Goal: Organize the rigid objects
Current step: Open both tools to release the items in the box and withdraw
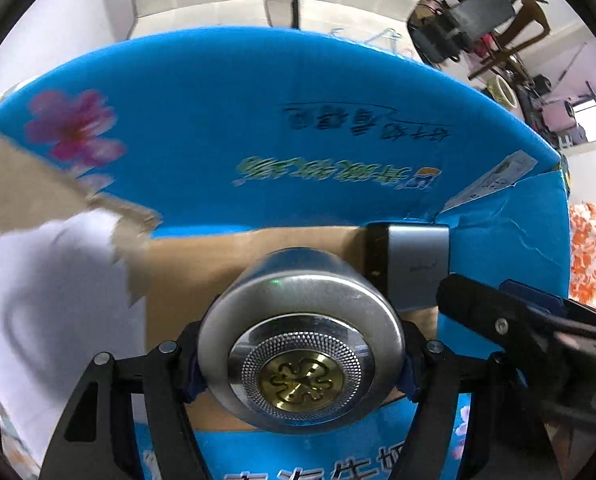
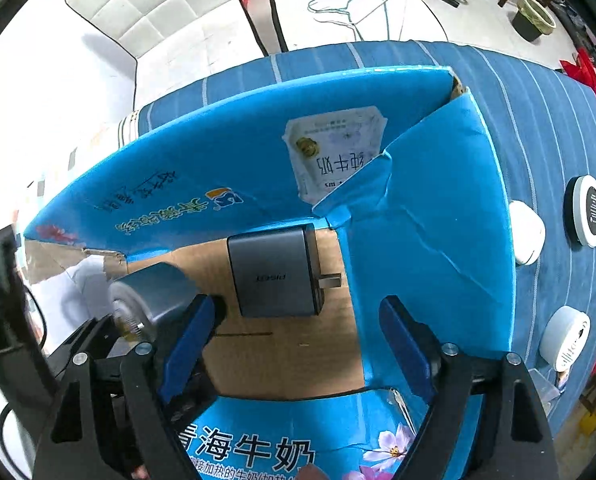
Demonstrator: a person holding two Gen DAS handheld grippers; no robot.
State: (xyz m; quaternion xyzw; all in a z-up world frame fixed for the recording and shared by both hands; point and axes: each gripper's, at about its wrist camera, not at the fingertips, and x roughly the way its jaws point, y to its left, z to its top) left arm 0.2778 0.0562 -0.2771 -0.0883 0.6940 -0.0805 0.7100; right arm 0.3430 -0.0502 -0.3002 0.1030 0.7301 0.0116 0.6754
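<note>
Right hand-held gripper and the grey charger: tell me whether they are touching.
Apart. The right wrist view shows the right hand-held gripper open, with bare cardboard box floor between its fingertips and the grey charger lying beyond them.

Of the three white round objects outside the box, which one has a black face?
The disc farthest along the striped cloth: white rim, black centre. The plain white puck beside the blue box and the nearer white cylinder lack one.

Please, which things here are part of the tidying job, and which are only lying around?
Part of the job:
- silver cylinder, held in the left tongs
- grey charger on the floor of the blue carton
- three white round gadgets on the striped cloth
- right tongs, open

Only lying around:
- wire hangers
- bucket
</note>
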